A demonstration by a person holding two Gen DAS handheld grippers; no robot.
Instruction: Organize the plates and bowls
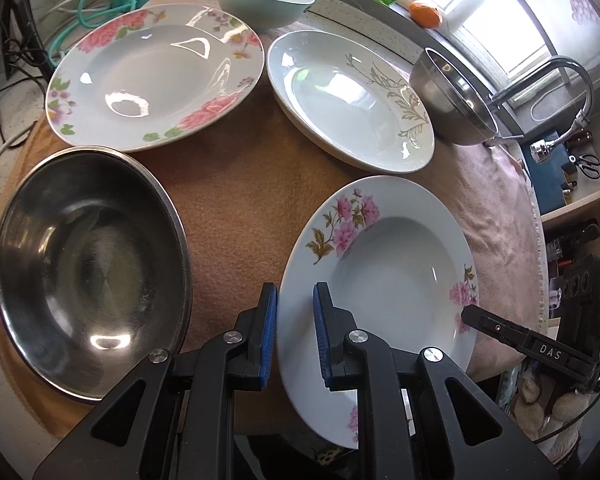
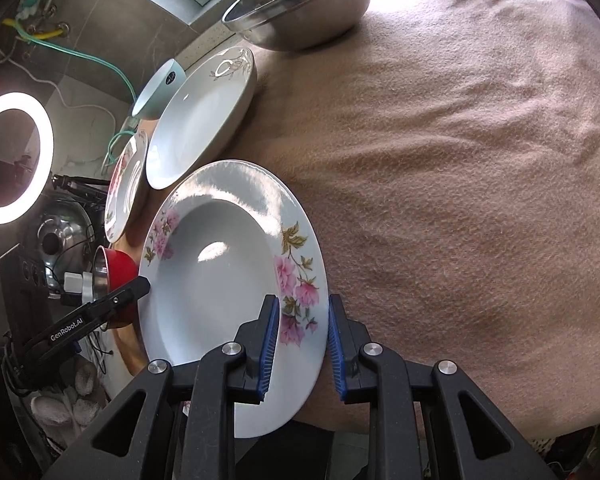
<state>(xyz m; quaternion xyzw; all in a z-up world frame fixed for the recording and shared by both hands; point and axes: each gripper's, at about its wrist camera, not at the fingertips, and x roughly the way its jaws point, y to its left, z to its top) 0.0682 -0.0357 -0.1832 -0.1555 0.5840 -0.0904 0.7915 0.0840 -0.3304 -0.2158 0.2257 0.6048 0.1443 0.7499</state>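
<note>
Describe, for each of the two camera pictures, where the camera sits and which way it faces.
Left wrist: on the left gripper, facing steeply down along its fingers at the pink-flowered plate it grips by the rim; the right gripper shows.
Right wrist: on the right gripper, facing steeply down at the pink-flowered plate's opposite rim, which it grips; the left gripper shows.
Shared: that plate, the gold-leaf plate, and the brown cloth.

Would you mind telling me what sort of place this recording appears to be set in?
Most likely a home kitchen. A curved sink tap stands by a bright window, and plates and steel bowls, such as the large steel bowl, lie on a cloth-covered counter. Scissors rest on a shelf nearby.
</note>
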